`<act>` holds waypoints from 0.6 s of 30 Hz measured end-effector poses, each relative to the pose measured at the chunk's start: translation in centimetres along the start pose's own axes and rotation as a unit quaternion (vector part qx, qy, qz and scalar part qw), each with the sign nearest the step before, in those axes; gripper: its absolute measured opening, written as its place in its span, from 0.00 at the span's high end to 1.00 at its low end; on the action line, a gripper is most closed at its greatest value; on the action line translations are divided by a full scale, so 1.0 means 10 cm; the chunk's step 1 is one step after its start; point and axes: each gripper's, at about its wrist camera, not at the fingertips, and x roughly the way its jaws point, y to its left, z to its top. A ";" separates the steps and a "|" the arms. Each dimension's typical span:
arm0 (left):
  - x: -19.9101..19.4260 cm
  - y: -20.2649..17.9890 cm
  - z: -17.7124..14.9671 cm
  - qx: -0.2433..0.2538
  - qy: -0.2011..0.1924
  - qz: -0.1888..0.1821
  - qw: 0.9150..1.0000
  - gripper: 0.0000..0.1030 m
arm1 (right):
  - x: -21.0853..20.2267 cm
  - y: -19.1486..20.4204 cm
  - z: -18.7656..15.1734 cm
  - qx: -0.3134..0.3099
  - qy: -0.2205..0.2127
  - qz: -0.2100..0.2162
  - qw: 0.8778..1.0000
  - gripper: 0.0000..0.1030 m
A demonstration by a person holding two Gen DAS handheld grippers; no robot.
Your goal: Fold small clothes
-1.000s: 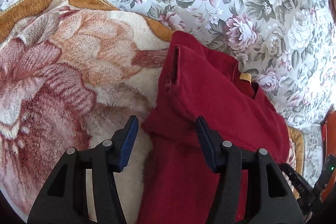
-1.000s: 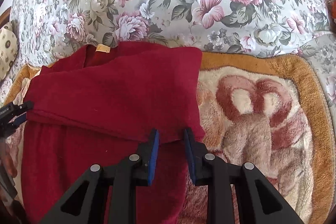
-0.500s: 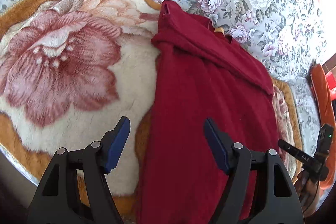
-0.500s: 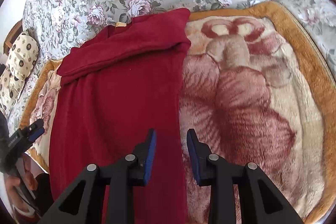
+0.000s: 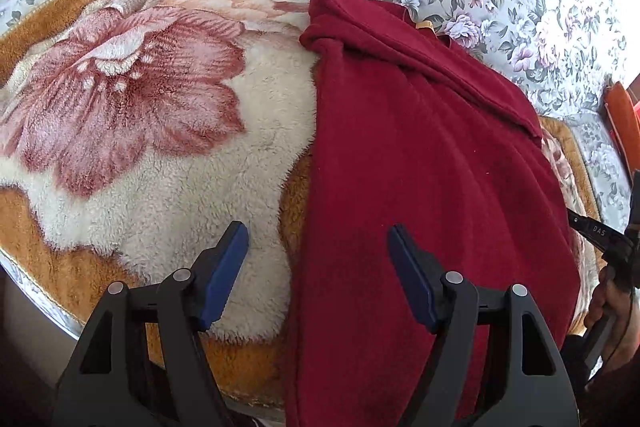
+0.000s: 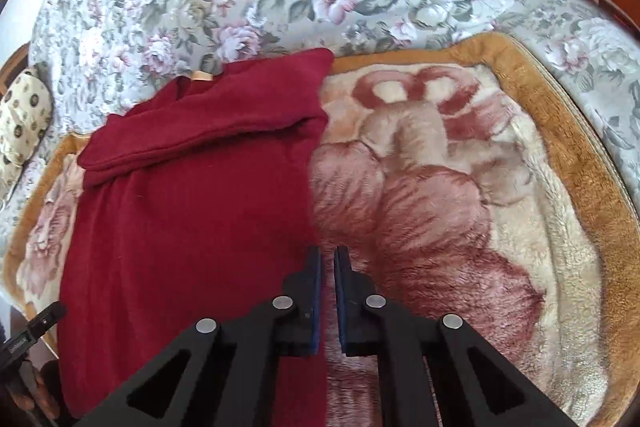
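A dark red fleece garment (image 5: 420, 187) lies lengthwise on a plush rose-patterned blanket (image 5: 140, 115), its top folded down into a thick band. The left hand-held gripper (image 5: 318, 259) stands apart over its left edge. The right hand-held gripper (image 6: 327, 267) has just been closing and is now together at the right edge; whether cloth is pinched, I cannot tell.

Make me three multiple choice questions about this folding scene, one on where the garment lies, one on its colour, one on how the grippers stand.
1. The garment lies on:
A. plush flower blanket
B. wooden floor
C. glass table

2. The garment is:
A. navy
B. dark red
C. white

3. The grippers:
A. both wide open
B. left gripper open, right gripper shut
C. left shut, right open

Answers:
1 A, plush shows on both sides of it.
2 B, same red in both views.
3 B, left fingers stand wide over the garment's edge; right pads have just closed, nearly meeting.
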 end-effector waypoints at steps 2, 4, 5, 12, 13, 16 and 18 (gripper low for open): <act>-0.01 -0.02 -0.01 0.003 0.003 0.001 1.000 0.29 | -0.05 -0.12 -0.04 0.028 0.005 0.049 0.998 1.00; -0.04 0.02 -0.03 -0.005 0.004 -0.007 1.000 0.29 | -0.17 -0.21 -0.08 0.052 0.007 0.087 0.995 0.98; -0.06 0.04 -0.04 -0.010 0.005 -0.011 1.000 0.29 | -0.25 -0.22 -0.12 0.053 0.008 0.092 0.994 0.97; -0.19 0.07 -0.19 -0.021 0.020 -0.026 0.999 0.29 | -0.49 -0.08 -0.63 -0.002 0.066 0.140 0.988 0.66; -0.20 0.07 -0.22 -0.019 0.023 -0.028 0.999 0.29 | -0.48 -0.07 -0.70 -0.005 0.078 0.140 0.987 0.65; -0.18 0.02 -0.31 -0.005 0.024 -0.020 0.999 0.29 | -0.50 -0.03 -0.86 -0.013 0.067 0.142 0.988 0.68; -0.18 -0.03 -0.33 0.017 0.020 -0.005 1.000 0.29 | -0.52 0.13 -0.91 -0.062 0.061 0.136 0.987 0.90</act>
